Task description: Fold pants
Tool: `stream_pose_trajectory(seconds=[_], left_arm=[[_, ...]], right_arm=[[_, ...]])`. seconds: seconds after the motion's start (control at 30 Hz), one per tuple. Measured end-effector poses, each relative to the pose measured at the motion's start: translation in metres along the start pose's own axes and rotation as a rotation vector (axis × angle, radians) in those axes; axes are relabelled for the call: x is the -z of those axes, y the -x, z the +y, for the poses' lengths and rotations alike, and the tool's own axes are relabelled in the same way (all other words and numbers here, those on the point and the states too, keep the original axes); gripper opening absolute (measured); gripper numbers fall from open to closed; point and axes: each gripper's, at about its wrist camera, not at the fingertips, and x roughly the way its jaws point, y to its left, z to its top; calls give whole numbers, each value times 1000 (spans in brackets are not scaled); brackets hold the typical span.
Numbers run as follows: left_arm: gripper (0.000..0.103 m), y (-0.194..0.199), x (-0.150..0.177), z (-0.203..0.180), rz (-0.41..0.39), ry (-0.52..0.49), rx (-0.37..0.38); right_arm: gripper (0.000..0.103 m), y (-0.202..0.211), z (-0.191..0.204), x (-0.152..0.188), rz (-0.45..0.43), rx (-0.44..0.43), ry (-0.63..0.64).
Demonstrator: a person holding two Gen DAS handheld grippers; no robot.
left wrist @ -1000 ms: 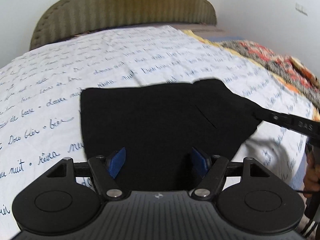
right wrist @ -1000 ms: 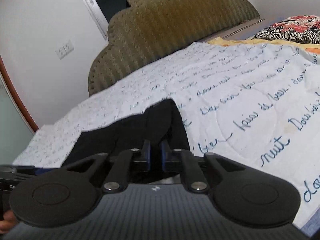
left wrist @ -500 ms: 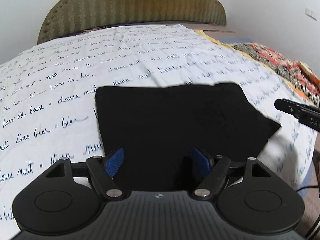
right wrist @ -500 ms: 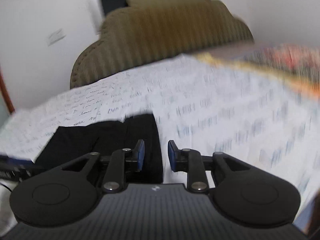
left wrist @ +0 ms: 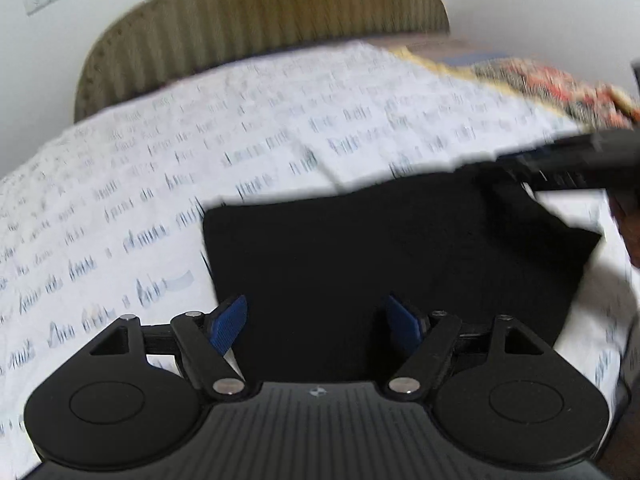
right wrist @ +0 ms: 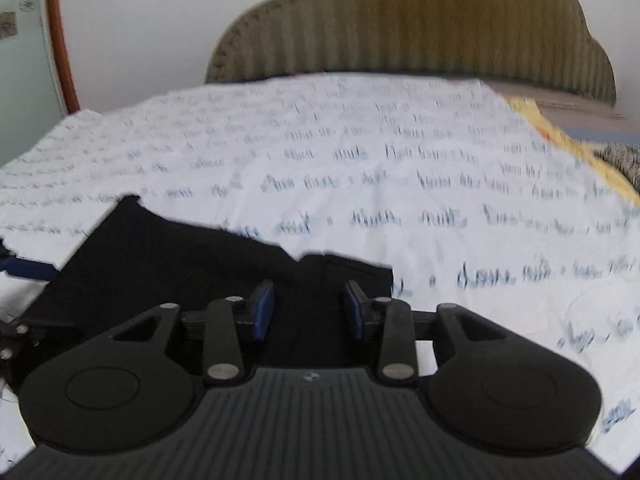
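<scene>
The black pants [left wrist: 380,248] lie folded into a flat dark patch on the white bedspread [left wrist: 200,152] printed with blue script. My left gripper [left wrist: 316,322] hovers over their near edge, open, its blue pads apart with nothing pinched. In the right wrist view the pants [right wrist: 192,264] spread to the lower left. My right gripper [right wrist: 310,312] hangs above their right corner; its jaws are opening and the pads do not press the cloth. The right gripper's black fingers [left wrist: 572,156] show in the left wrist view over the pants' far right corner.
A ribbed olive headboard [right wrist: 420,28] stands at the far end against a white wall. A patterned red and black blanket [left wrist: 560,88] lies along the bed's right side. A curved red-brown frame [right wrist: 60,40] rises at the far left. Part of a hand [left wrist: 628,232] shows at right.
My right gripper let go of the pants' corner, its jaws parting, and it swung and rolled across the bed. The left gripper drifted sideways a little; the pants now lie flat.
</scene>
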Motion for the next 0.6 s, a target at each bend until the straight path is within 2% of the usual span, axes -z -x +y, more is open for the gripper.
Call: stream_pose_trajectory(seconds=[0.1, 0.17, 0.23, 0.27, 0.33, 0.37, 0.4, 0.47, 0.53, 0.6], left_arm=[[77, -13, -23, 22, -11, 104, 13], [77, -25, -37, 33, -36, 175, 5], [77, -46, -47, 41, -27, 193, -17], [77, -60, -50, 43, 6, 180, -45], [77, -84, -51, 48, 67, 176, -154], [77, -89, -49, 52, 64, 186, -178], [77, -89, -47, 56, 51, 202, -179], [77, -77, -41, 64, 22, 240, -161], [77, -68, -35, 65, 5, 221, -152], [77, -63, -27, 65, 10, 195, -179]], right_arm=[[28, 3, 2, -12, -20, -1, 24], [18, -11, 1, -14, 13, 15, 34], [17, -31, -2, -11, 63, 81, 62], [17, -39, -5, -8, 73, 90, 64], [17, -42, -10, -7, 61, 94, 34], [14, -42, -9, -9, 57, 107, 39], [11, -40, -7, -9, 52, 126, 48], [12, -31, -4, -9, 22, 139, 51], [13, -18, 0, -8, -2, 127, 52], [17, -10, 3, -5, -8, 106, 55]])
